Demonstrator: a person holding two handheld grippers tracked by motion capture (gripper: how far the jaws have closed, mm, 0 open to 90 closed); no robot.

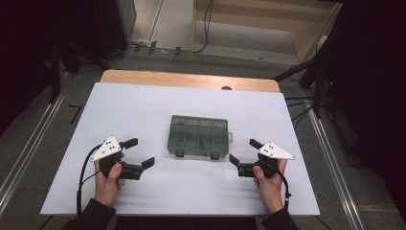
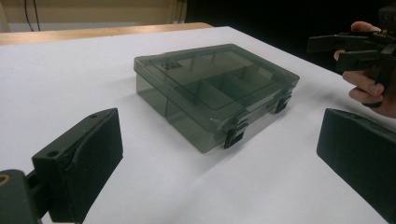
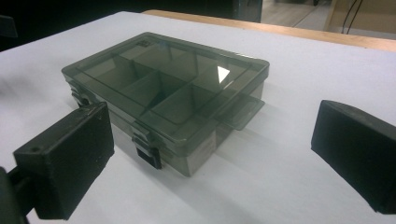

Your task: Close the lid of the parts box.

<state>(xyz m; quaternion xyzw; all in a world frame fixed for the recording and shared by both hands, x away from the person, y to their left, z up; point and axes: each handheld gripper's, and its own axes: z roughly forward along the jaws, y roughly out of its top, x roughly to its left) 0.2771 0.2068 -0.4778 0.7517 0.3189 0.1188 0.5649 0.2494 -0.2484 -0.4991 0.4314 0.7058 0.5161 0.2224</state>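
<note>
The left tool point(image 1: 141, 153) is held with its jaws spread wide and nothing between them, and the right tool point(image 1: 243, 151) is likewise held wide open and empty; each is gripped in a hand low over the desk point(image 1: 143, 105). Between the two, slightly farther from the person, a compartment box point(image 1: 198, 135) of smoky, translucent grey plastic lies flat on the white desk surface. It is reached inward and a little forward from either tool: to the right of the left tool and to the left of the right one, apart from both and touched by neither. The two tools are judged about equally near, one facing each short end. The long axis of the box runs across the desk, left to right, so that the long front edge faces the person. On that front edge two small dark latches point(image 3: 148, 156) are seen, and both appear closed, with the lid lying flat. A small tab point(image 3: 240, 112) juts from the right-hand short end. Through the lid, internal dividers are made out, forming several rectangular cells, and these appear empty. The box is low, rectangular and hard-edged, with a glossy lid that catches a light reflection. The desk covering is matte and smooth, with a wooden strip point(image 1: 191, 79) left exposed at the far edge.
</note>
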